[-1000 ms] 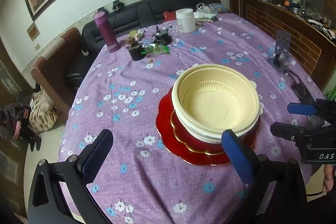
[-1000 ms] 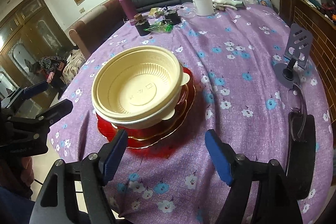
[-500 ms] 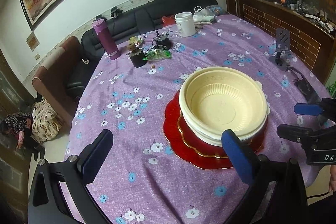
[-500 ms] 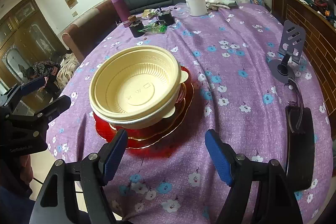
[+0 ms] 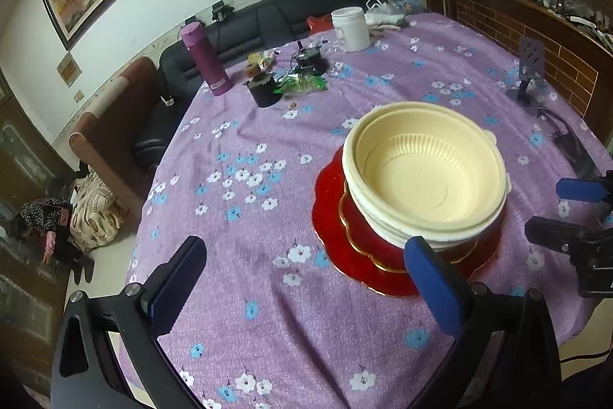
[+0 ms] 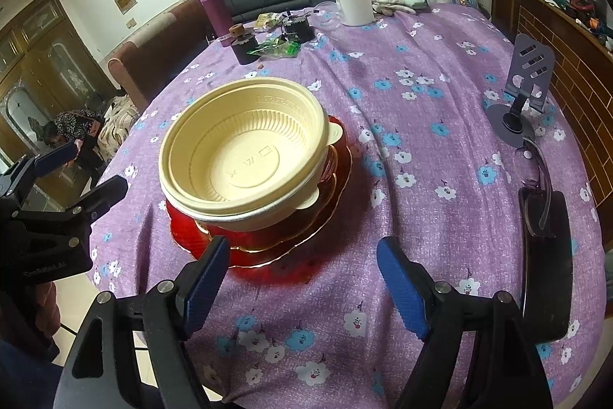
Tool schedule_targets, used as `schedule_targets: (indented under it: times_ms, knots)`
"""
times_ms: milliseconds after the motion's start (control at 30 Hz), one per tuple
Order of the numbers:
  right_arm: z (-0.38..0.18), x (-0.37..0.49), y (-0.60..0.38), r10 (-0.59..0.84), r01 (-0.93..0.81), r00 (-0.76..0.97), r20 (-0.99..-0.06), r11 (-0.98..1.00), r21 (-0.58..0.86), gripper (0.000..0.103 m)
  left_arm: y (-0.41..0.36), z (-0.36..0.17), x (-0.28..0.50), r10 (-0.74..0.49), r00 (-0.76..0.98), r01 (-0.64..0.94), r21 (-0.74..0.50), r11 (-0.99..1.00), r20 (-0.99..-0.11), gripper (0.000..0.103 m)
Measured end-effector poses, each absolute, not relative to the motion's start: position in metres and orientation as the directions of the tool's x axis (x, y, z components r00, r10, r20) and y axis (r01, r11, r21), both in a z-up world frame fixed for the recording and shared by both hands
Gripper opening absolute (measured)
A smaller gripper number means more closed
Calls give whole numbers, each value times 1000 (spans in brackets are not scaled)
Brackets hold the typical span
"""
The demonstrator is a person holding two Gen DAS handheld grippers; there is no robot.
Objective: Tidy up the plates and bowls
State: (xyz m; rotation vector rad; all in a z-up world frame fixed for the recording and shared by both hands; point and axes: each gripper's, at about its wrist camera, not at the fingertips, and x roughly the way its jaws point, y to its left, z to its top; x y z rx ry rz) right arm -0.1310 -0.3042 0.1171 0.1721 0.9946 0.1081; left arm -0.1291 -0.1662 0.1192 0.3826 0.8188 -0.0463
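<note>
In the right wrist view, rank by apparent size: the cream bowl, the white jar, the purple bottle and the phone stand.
1. cream bowl, by far the largest.
2. phone stand.
3. purple bottle and white jar: look alike, both far back, so unranked.

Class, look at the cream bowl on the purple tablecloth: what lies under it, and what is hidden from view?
Under the cream bowl sits a whitish bowl, then a smaller red plate on a larger red plate. The plates' centres are covered, so anything there cannot be seen.
</note>
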Motion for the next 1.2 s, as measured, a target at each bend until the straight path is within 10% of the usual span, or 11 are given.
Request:
schedule_targets:
  times_ms: [1200]
  knots:
    - [122,-139,-305,108,14,595,-796,989,144,102,-152,109,-130,46,622,200,216,956,-781,103]
